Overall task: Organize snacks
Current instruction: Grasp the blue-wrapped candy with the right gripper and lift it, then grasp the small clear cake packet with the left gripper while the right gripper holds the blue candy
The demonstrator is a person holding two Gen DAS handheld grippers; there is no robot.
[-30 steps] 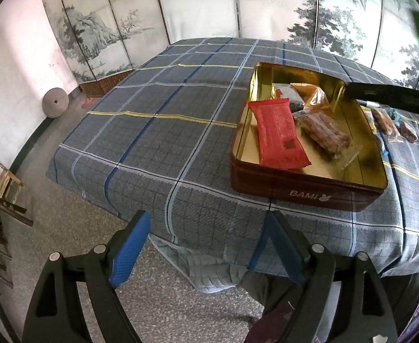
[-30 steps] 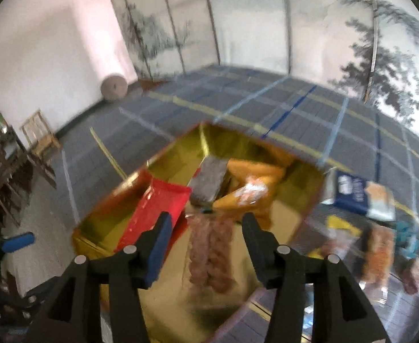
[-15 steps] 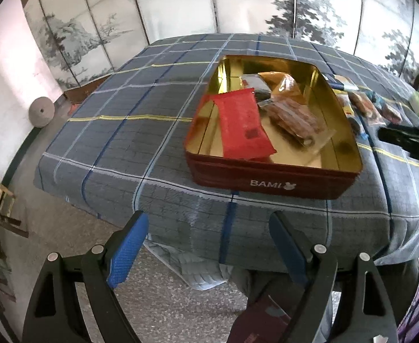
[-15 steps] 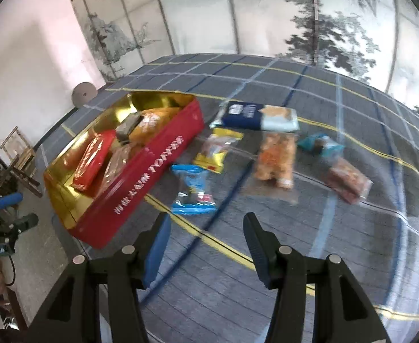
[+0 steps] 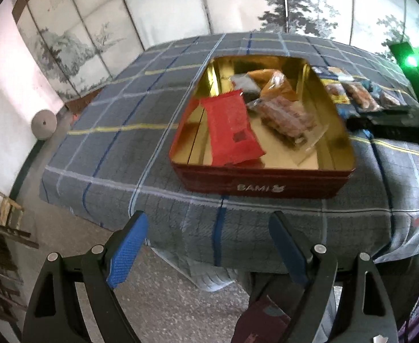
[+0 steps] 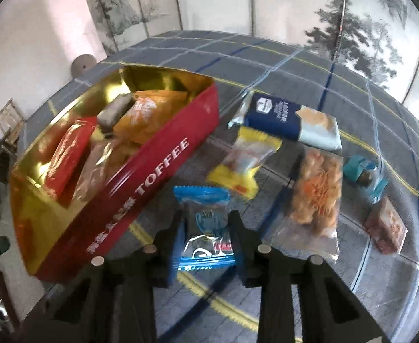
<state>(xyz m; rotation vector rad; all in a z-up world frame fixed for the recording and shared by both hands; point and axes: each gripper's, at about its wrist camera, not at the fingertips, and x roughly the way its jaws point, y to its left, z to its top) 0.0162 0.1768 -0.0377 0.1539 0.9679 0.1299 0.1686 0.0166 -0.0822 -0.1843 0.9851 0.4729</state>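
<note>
A red toffee tin (image 5: 266, 184) with a gold inside stands on the checked tablecloth; it also shows in the right wrist view (image 6: 141, 188). It holds a red packet (image 5: 229, 131), an orange packet (image 6: 149, 117) and a clear pack of biscuits (image 5: 289, 118). My left gripper (image 5: 206, 250) is open and empty, off the table's near edge. My right gripper (image 6: 205, 238) is open, its fingers either side of a blue-edged clear packet (image 6: 205, 223) lying beside the tin.
On the cloth right of the tin lie a yellow packet (image 6: 243, 163), a navy packet (image 6: 283, 120), a clear bag of orange snacks (image 6: 318, 188), a teal packet (image 6: 363, 174) and a pink packet (image 6: 386, 225). A painted folding screen (image 5: 238, 0) stands behind the table.
My right gripper left the tin, swung right and came down low around the blue-edged packet. The left gripper drifted a little; the tin now sits centred ahead of it.
</note>
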